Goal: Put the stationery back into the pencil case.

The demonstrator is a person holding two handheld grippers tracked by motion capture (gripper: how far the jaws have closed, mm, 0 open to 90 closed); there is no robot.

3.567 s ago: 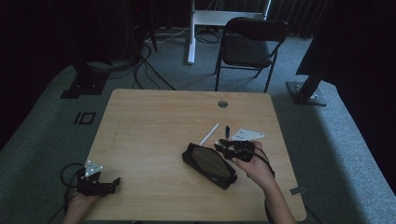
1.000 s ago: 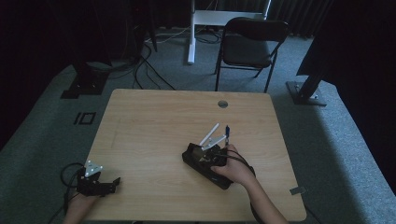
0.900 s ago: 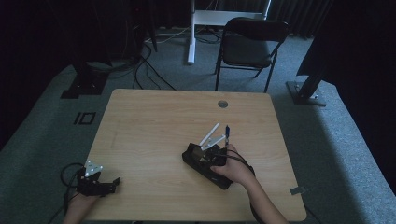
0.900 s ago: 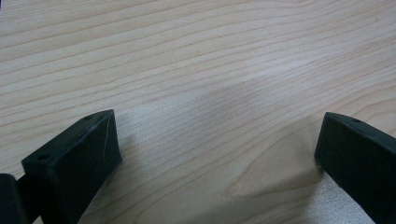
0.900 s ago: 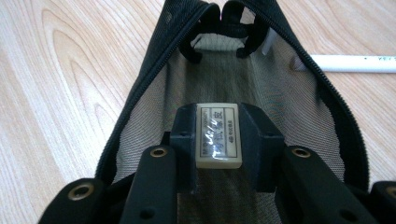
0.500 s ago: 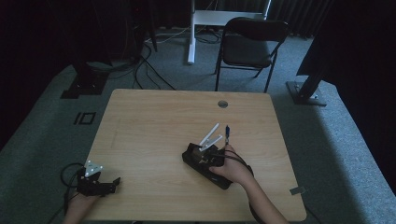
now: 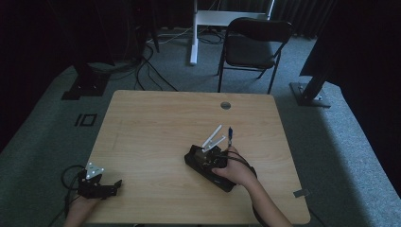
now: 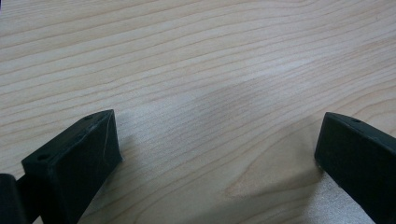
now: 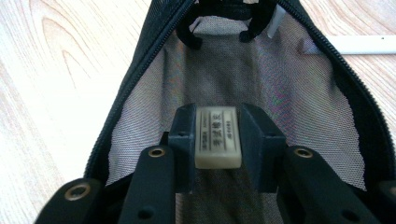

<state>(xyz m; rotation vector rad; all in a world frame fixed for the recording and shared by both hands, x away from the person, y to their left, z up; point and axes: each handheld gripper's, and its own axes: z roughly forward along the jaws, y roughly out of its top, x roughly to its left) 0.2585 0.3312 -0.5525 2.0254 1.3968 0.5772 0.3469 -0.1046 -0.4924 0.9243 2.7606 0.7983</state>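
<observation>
Eraser [image 9: 217, 136] inside open pencil case [image 9: 140, 79]

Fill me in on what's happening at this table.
A person is packing a black pencil case lying open on the wooden table. The right gripper holds a small eraser between its jaws, inside the case's mesh-lined opening. Two white pens and a blue one lie just beyond it. The left gripper rests open at the table's near edge.
</observation>
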